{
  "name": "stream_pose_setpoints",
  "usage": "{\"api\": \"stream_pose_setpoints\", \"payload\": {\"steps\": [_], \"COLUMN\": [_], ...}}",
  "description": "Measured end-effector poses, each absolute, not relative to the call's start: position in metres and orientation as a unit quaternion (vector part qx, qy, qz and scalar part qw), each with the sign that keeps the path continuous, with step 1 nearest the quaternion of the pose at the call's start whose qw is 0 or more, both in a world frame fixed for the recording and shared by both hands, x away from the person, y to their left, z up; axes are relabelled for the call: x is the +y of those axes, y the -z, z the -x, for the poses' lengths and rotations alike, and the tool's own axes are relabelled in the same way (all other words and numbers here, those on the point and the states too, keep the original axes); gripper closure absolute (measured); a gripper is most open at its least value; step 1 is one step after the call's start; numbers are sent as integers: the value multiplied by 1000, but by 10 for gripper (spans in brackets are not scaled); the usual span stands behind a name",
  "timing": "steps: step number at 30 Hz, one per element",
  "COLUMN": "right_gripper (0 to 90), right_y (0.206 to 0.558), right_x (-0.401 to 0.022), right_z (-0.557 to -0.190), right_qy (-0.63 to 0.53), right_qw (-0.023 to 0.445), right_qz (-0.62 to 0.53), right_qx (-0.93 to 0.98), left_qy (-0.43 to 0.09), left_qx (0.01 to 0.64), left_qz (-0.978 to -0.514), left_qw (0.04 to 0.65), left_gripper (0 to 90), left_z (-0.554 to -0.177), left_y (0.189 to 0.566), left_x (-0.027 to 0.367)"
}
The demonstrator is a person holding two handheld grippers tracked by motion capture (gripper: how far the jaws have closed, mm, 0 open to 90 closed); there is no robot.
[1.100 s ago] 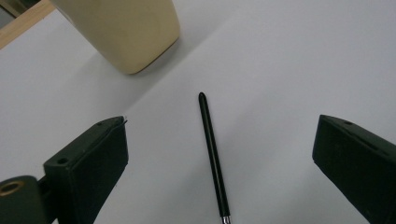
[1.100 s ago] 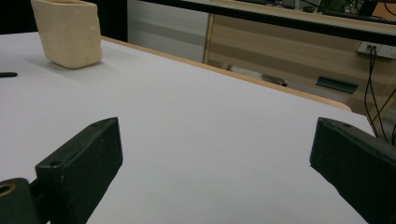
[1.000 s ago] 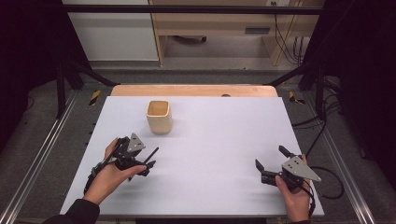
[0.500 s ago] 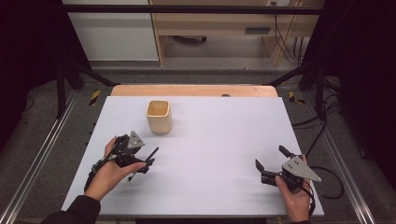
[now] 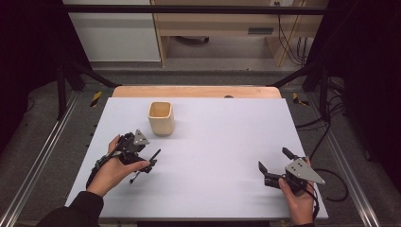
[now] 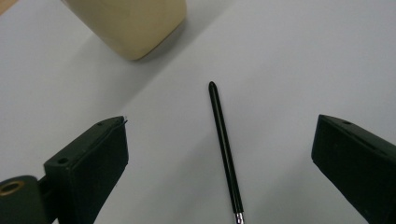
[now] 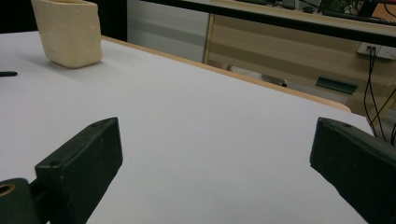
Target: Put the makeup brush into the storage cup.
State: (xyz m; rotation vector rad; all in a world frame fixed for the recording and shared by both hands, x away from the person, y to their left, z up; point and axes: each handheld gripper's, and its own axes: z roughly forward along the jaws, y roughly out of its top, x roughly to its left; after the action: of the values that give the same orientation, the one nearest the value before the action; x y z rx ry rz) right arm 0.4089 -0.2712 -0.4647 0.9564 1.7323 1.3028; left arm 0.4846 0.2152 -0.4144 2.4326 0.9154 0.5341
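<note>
Black and thin, a pen (image 6: 225, 151) lies flat on the white counter (image 5: 222, 156) between the spread fingers (image 6: 91, 161) of the left gripper (image 5: 144, 163), low in the left gripper view. Its long axis runs up the frame, from the silver tip at the bottom edge to the rounded end in the middle, tilted slightly left. Neither finger touches it; they stand wide apart with the pen in the gap, somewhat closer to the left one. In the high view the pen (image 5: 146, 165) sits at lower left, right at this gripper. The right gripper (image 5: 276, 165), at lower right, is well apart from it, fingers likewise open on nothing. Farther up, a cream cup (image 5: 161, 117) stands upright beyond the pen's rounded end.
</note>
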Motion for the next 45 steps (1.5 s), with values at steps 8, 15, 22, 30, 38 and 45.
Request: {"api": "stream_pose_setpoints", "payload": {"steps": [8,15,22,30,38,45], "right_gripper": [27,28,26,26,26,26], "right_y": [465,465,465,465,465,465], "right_x": [-271,-271,-271,-271,-272,-272], "right_z": [-409,-409,-409,-409,-409,-409], "right_qy": [-509,-508,-510,-509,-508,-508], "right_qw": [377,378,374,374,375,375], "right_qz": [-374,-374,-378,-378,-378,-379], "right_qx": [677,677,676,677,677,677], "left_qy": [-182,-183,-172,-160,-156,-153], "left_qx": [332,327,334,349,349,349], "left_qz": [-899,-903,-903,-900,-902,-903], "left_qw": [220,208,208,209,202,197], "left_gripper": [42,46,49,50,51,60], "left_z": [-487,-488,-490,-491,-492,-492], "left_y": [420,423,429,431,433,434], "left_x": [211,211,216,221,220,218]}}
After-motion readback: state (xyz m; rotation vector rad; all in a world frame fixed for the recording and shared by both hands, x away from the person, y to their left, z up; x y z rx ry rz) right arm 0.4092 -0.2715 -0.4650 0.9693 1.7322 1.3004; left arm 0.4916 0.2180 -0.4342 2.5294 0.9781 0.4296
